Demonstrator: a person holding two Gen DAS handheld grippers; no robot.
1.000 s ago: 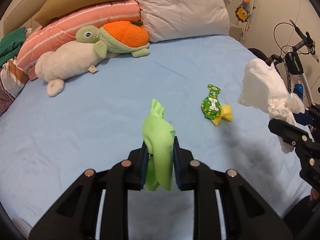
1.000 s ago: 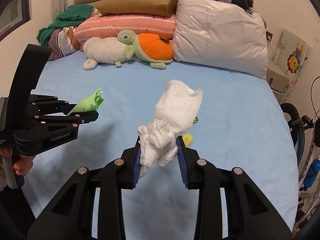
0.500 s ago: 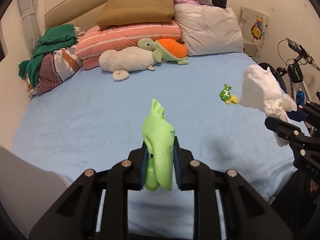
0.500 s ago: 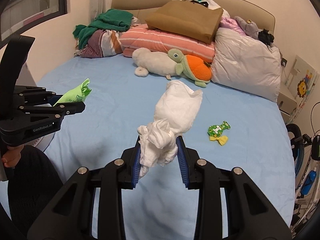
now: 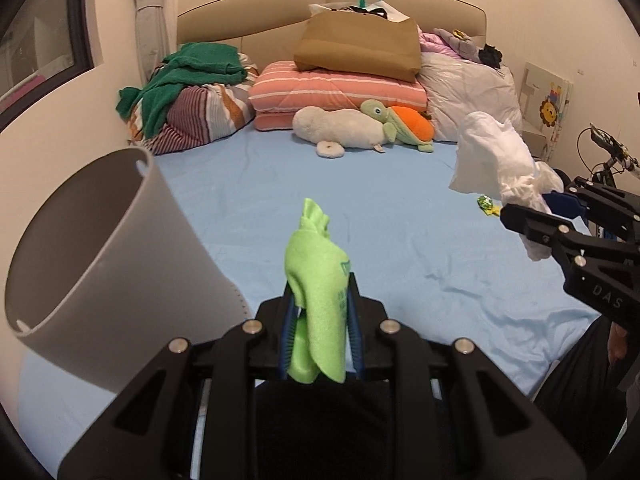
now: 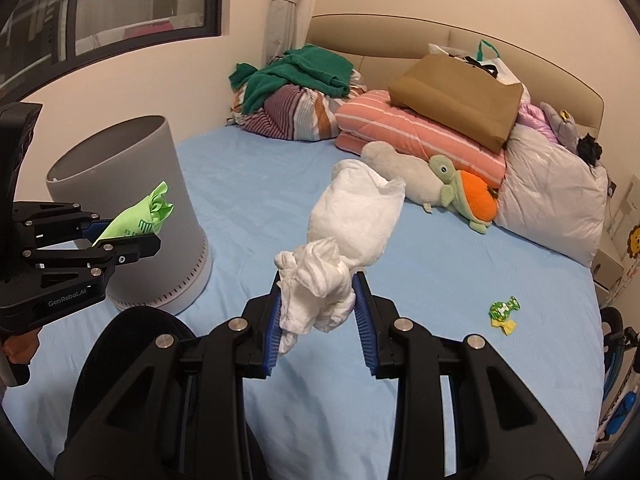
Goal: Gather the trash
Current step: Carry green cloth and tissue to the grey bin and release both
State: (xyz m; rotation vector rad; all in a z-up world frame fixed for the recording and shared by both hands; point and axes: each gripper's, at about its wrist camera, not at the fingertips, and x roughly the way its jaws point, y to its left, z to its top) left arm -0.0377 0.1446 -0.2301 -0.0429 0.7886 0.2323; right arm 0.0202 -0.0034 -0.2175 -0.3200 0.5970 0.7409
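My left gripper (image 5: 318, 312) is shut on a light green wrapper (image 5: 318, 280) and holds it above the blue bed; it also shows in the right wrist view (image 6: 132, 240) with the wrapper (image 6: 138, 220). My right gripper (image 6: 318, 304) is shut on a crumpled white plastic bag (image 6: 352, 220), also seen in the left wrist view (image 5: 496, 164). A grey trash bin (image 5: 100, 276) stands on the bed at the left, just beside my left gripper (image 6: 132, 184). A green and yellow candy wrapper (image 6: 503, 311) lies on the sheet at the right (image 5: 487, 204).
Pillows, a brown paper bag (image 6: 460, 96), a turtle plush (image 6: 464, 196), a white plush (image 5: 340, 130) and a pile of clothes (image 6: 296, 76) fill the head of the bed. A bicycle (image 5: 608, 160) stands right of the bed. A wall and window are on the left.
Both grippers have pulled back and swung left, still holding their loads. The grey bin has come into view at the left, close to my left gripper.
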